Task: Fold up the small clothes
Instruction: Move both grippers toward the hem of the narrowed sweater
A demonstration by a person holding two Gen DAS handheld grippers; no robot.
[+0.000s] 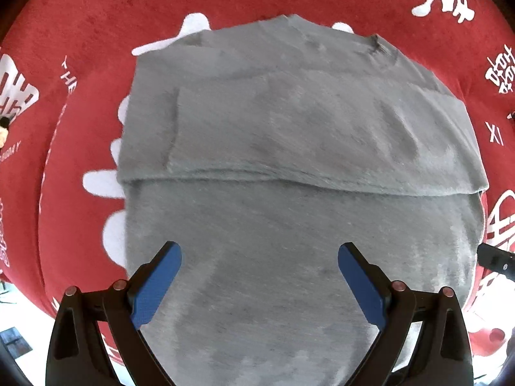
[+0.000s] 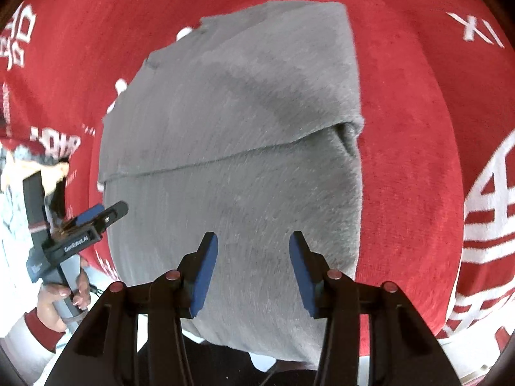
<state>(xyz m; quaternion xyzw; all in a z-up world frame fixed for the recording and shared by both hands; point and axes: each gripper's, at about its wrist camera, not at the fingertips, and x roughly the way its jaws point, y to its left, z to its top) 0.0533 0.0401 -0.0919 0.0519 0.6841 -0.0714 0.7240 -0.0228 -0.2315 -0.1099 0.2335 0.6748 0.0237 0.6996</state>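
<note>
A grey garment (image 1: 289, 160) lies flat on the red cloth, its far part folded toward me so a fold edge runs across its middle. It also shows in the right wrist view (image 2: 231, 148). My left gripper (image 1: 259, 254) hovers open above the garment's near half, empty. My right gripper (image 2: 254, 247) is open and empty above the near part too. The left gripper also shows in the right wrist view (image 2: 106, 212), held in a hand at the garment's left edge.
A red cloth with white characters (image 1: 96, 32) covers the surface under the garment; it also shows in the right wrist view (image 2: 418, 128). Its near edge and pale floor (image 2: 19, 225) show at the lower left. A dark tip of the right gripper (image 1: 495, 257) shows at the right.
</note>
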